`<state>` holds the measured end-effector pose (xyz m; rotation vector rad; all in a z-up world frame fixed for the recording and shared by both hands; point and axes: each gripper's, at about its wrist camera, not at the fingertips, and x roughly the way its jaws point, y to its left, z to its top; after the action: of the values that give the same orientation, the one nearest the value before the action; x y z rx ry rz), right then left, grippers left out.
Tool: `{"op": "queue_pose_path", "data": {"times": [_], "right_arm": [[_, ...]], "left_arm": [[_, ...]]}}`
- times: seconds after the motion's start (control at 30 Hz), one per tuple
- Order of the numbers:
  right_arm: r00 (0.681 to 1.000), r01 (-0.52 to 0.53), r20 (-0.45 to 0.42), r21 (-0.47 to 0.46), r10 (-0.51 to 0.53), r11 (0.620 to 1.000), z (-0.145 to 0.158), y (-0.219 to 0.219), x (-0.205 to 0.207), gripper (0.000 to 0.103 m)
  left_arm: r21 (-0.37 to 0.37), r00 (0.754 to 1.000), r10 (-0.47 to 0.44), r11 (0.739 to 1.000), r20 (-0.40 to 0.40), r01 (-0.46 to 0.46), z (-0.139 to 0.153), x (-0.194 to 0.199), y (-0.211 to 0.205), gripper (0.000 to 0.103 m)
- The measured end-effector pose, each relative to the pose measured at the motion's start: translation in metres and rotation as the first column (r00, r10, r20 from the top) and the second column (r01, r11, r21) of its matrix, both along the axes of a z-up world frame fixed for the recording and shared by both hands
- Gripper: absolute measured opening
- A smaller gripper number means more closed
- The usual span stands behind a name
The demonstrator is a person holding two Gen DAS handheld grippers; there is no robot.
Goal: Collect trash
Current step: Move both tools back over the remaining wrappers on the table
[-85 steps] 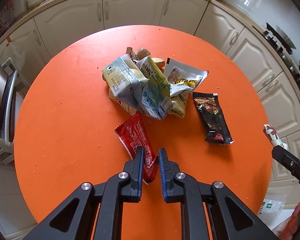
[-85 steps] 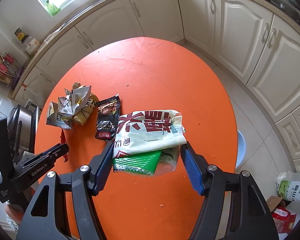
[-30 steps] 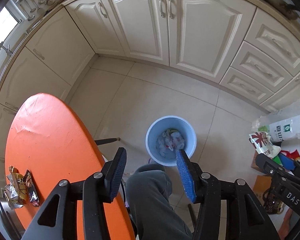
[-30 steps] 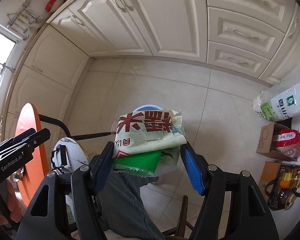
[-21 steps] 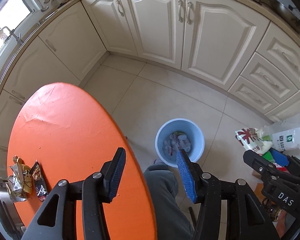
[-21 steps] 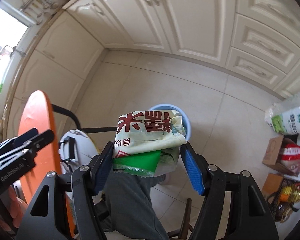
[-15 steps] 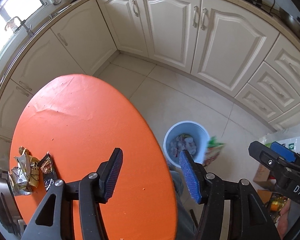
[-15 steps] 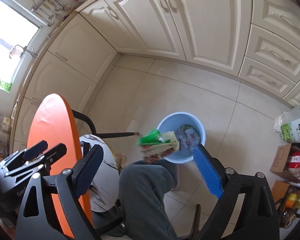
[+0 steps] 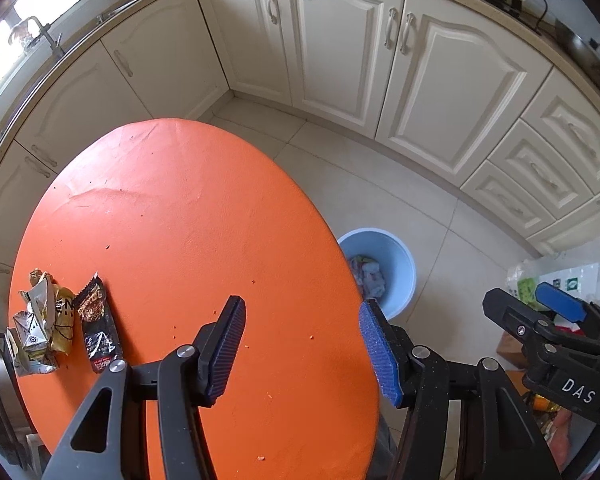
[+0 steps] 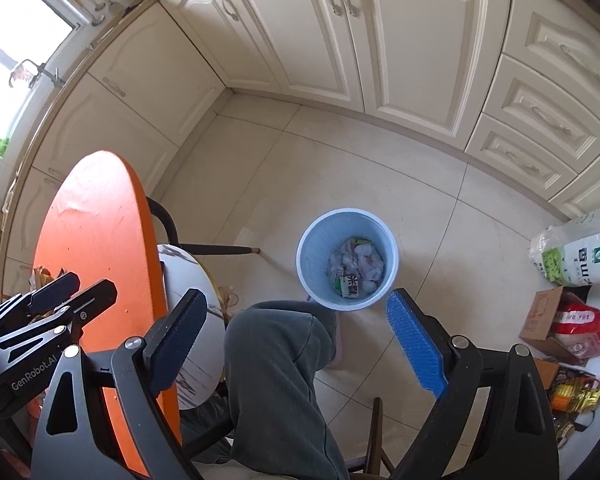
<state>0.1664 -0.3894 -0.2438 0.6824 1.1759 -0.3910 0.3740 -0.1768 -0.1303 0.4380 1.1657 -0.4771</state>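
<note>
— What do we see on the orange table [image 9: 188,208]?
— Crumpled wrappers [image 9: 40,320] beside a dark packet [image 9: 98,330].
— On the tiled floor [image 10: 340,168]?
— A blue bin [image 10: 346,236] holding trash.

Wrappers [image 9: 60,320] on table [image 9: 188,216]; bin [image 10: 347,258] beside it.

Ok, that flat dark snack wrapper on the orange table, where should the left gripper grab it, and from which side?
The dark wrapper lies flat beside the crumpled pile, its long axis running roughly toward the camera. Probably best to come down from above with the open left gripper and pinch across its narrow width at the near crimped end, on the side away from the pile, so that the jaws catch only this wrapper.
</note>
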Motion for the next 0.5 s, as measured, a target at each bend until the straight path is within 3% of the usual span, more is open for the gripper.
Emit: {"op": "queue_pose_path", "data": {"times": [0.23,0.5], "right_arm": [[0.999,-0.035,0.032,-0.087,0.038,0.996,0.027,0.034,0.002,0.093],[0.985,-0.159,0.045,-0.131,0.166,0.979,0.052,0.1,0.028,0.093]], "left_arm": [[-0.027,0.999,0.048,0.998,0.001,-0.048,0.008,-0.011,0.045,0.055],[-0.08,0.988,0.155,0.985,0.029,-0.152,0.029,-0.023,0.135,0.056]]}}
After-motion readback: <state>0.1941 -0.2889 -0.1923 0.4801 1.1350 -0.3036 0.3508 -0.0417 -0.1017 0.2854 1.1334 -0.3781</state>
